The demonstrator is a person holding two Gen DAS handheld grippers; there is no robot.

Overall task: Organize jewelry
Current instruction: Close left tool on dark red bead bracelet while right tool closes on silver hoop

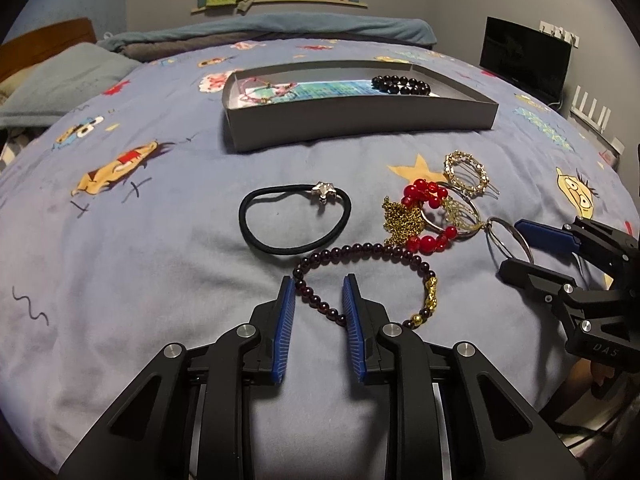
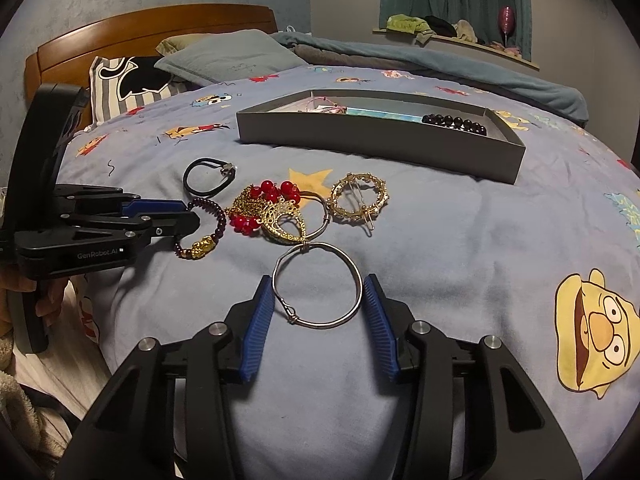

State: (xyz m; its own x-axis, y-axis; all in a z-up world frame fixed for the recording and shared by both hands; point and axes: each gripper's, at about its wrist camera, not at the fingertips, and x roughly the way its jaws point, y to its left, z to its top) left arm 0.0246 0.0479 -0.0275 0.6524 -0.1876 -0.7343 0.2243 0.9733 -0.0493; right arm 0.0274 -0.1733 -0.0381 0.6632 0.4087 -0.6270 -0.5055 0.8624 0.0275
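Note:
A dark garnet bead bracelet (image 1: 360,248) with gold charms lies on the blue bedspread. My left gripper (image 1: 318,280) stands open, one strand of that bracelet running between its blue pads (image 1: 286,312). In the right wrist view the left gripper (image 2: 192,216) reaches in from the left. My right gripper (image 2: 318,280) is shut on a silver hoop (image 2: 320,322), a pad against each side; it shows at the right edge of the left view (image 1: 510,246). Beyond sits a grey box (image 1: 360,124) holding a black bead bracelet (image 1: 400,84) and a pink one (image 1: 260,90).
A black hair tie (image 1: 256,236) with a star charm, red beads (image 1: 424,194), a gold chain (image 1: 400,216) and a round gold hair clip (image 1: 466,174) lie between the grippers and the box. Pillows (image 2: 228,56) and a wooden headboard (image 2: 152,28) are at the left.

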